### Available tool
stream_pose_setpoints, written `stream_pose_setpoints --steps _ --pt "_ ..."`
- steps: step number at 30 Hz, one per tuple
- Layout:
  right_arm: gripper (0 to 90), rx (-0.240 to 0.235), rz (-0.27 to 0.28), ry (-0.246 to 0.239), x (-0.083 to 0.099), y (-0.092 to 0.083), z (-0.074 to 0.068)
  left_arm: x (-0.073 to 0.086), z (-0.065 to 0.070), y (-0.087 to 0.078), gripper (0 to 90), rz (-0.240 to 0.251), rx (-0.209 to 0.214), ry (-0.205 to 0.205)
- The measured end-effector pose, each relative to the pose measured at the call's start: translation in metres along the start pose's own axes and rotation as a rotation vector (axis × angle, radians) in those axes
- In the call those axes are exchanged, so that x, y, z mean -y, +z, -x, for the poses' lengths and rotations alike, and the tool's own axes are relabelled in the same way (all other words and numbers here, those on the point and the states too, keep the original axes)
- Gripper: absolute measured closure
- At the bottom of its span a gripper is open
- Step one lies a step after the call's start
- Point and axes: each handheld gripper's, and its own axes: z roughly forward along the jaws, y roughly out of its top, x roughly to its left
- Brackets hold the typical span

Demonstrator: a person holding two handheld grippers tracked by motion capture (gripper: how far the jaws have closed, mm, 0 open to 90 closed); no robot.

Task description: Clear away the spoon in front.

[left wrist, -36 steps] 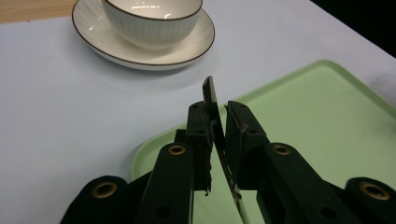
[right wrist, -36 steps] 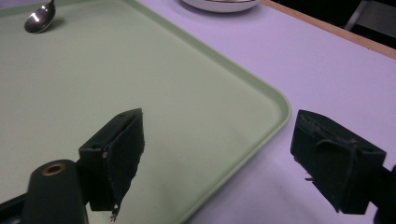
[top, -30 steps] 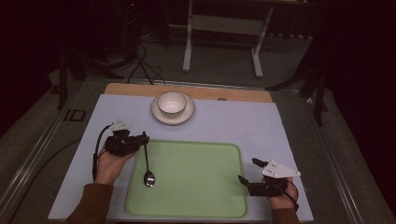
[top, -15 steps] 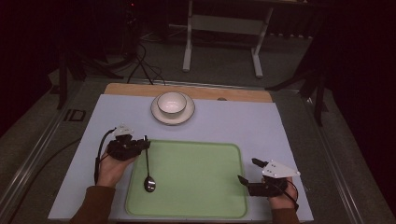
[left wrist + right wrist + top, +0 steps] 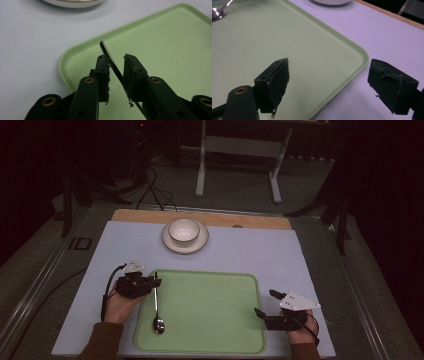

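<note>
A metal spoon lies lengthwise along the left side of the green tray, bowl end toward me. My left gripper is shut on its handle at the tray's far left corner. In the left gripper view the dark handle runs slantwise between the jaws of the left gripper and touches both pads, with the tray beneath. My right gripper stands open with nothing in it over the tray's right rim. In the right gripper view the right gripper straddles that rim, and the spoon's bowl shows far off.
A white bowl sits on a white saucer beyond the tray, at the back middle of the pale mat. A wooden table edge runs behind it. Dark floor, cables and a stand lie beyond.
My left gripper has moved down and toward me with the spoon, so the spoon's bowl end now lies nearer the tray's front edge. The right gripper has stayed put.
</note>
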Motion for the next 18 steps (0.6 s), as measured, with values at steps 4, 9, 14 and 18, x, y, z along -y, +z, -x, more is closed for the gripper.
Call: stream_pose_setpoints --steps 4,9,14,18 --pt "17.0 -0.002 -0.002 -0.003 0.000 0.000 0.000 0.005 0.001 0.001 72.6 -0.012 0.008 -0.004" --pt "17.0 -0.001 -0.001 -0.002 0.000 -0.001 0.000 0.011 0.003 -0.003 72.5 -0.009 0.027 -0.023" --pt "17.0 -0.001 0.000 -0.006 0.000 -0.001 0.000 0.014 0.002 -0.001 69.2 -0.024 0.002 -0.021" --pt "17.0 0.000 -0.001 -0.007 0.000 -0.001 0.000 0.014 0.002 0.005 58.9 -0.054 -0.037 -0.001"
